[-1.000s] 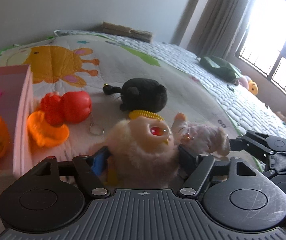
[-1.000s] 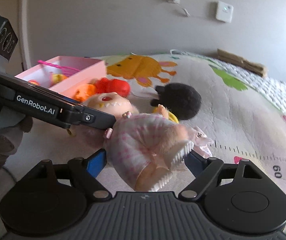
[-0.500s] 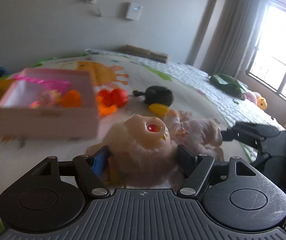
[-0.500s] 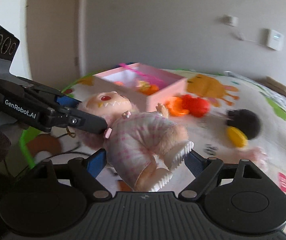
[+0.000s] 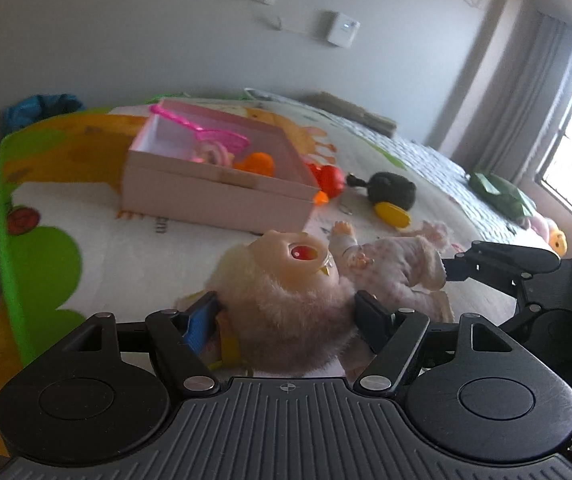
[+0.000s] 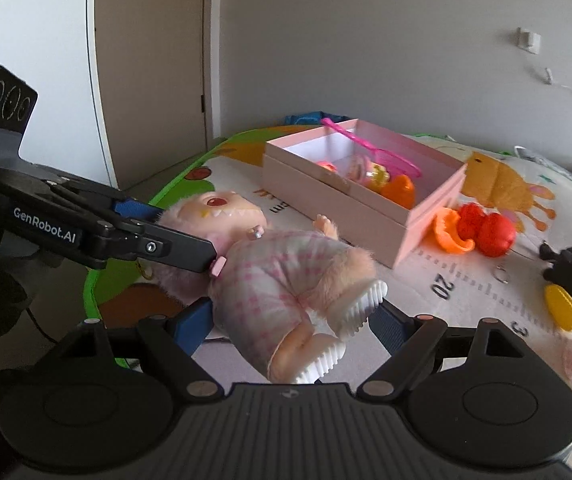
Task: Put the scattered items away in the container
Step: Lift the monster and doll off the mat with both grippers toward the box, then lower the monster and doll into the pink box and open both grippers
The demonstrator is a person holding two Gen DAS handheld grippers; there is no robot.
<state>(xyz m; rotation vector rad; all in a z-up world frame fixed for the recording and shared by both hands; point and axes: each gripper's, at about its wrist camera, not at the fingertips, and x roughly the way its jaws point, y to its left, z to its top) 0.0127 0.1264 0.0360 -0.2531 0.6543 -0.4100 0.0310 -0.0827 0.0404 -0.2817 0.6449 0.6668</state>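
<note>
Mat-borne pink box with orange toy

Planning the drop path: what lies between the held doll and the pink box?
Only bare play mat lies between the doll and the pink box, clearest in the right wrist view.

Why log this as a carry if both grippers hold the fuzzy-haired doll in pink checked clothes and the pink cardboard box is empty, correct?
Not empty. The pink cardboard box already holds a pink plastic scoop and an orange toy, clear in the right wrist view. Both grippers do hold the fuzzy-haired doll.
</note>
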